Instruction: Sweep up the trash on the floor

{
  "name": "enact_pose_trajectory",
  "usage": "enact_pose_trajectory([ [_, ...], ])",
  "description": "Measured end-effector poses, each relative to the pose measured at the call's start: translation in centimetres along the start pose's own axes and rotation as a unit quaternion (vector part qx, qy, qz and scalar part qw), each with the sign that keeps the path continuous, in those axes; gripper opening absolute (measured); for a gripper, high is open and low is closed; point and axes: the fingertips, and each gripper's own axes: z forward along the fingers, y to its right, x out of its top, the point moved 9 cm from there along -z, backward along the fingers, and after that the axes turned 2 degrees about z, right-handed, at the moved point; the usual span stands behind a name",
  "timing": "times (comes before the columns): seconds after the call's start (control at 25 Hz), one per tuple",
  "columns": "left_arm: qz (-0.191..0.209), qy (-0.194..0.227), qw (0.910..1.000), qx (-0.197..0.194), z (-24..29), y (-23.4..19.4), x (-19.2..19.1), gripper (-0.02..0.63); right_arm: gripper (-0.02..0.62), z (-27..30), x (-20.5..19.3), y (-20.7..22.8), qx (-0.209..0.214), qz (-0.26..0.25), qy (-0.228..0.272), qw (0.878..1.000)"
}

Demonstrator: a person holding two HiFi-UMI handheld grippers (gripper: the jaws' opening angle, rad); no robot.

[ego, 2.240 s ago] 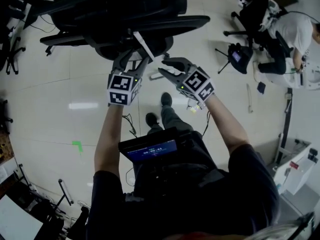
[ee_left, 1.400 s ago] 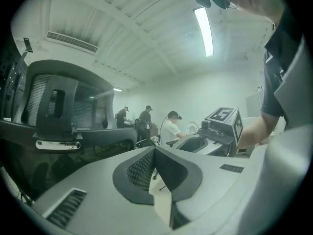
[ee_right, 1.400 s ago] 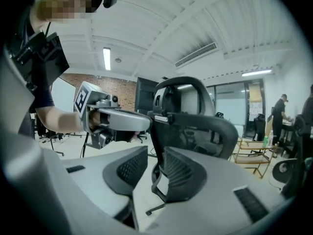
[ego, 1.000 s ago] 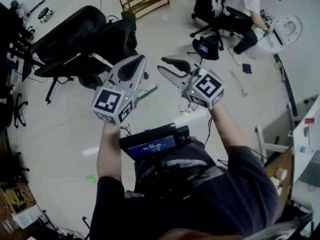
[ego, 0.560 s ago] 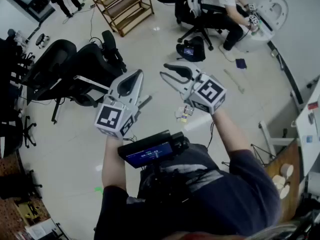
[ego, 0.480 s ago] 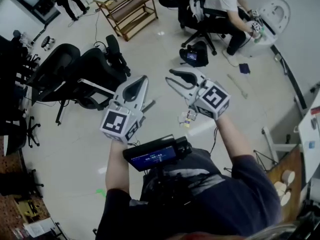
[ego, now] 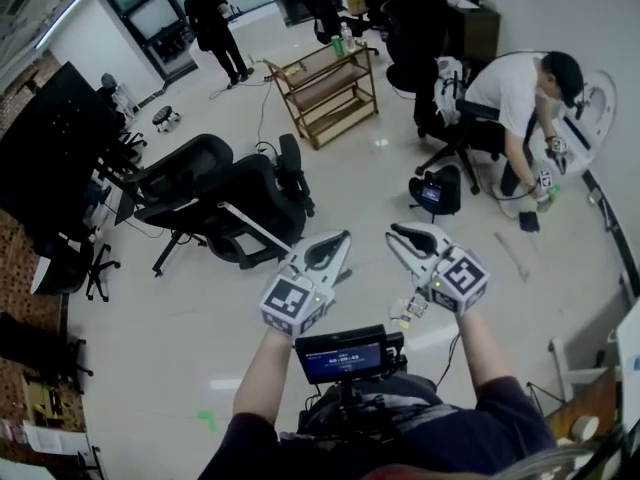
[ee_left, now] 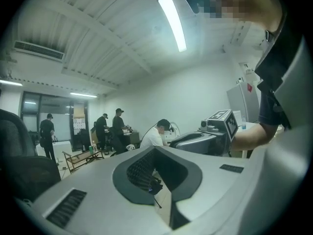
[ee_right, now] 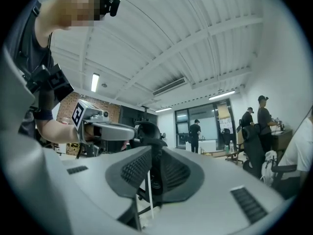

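Hovering over the floor (ego: 170,338), the right tool (ego: 396,238) is part-spread and empty, its jaws having just been closing; trash (ego: 407,312) lies below its rear. Left tool (ego: 343,240): pressed together.

Floor (ego: 150,348), contents by position:
- two office chairs (ego: 215,203), left of centre
- shelf cart (ego: 328,86), behind the chairs, to their right
- standing person (ego: 215,18), beyond the cart, to its left
- seated person (ego: 510,93), far right
- device (ego: 435,190), on the floor just left of the seated person
- scraps (ego: 408,311), on the floor, near foreground, right of centre
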Motion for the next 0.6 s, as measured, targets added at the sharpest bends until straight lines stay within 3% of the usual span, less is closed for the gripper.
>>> enact_pose_trajectory([
  [0.16, -0.003, 0.004, 0.9999, -0.014, -1.1, -1.3, -0.9, 0.000, 0.009, 1.2, 0.2, -1.2, -0.008, -0.009, -0.004, 1.000],
  [0.4, -0.012, 0.028, 0.9988, -0.038, -6.0, -0.6, -1.3, 0.000, 0.009, 1.3, 1.4, -6.8, -0.020, -0.025, -0.019, 0.999],
  [0.6, -0.046, 0.061, 0.9959, -0.049, -12.5, -3.4, -2.0, 0.000, 0.009, 4.8, 2.8, -13.5, -0.019, -0.026, -0.004, 0.999],
])
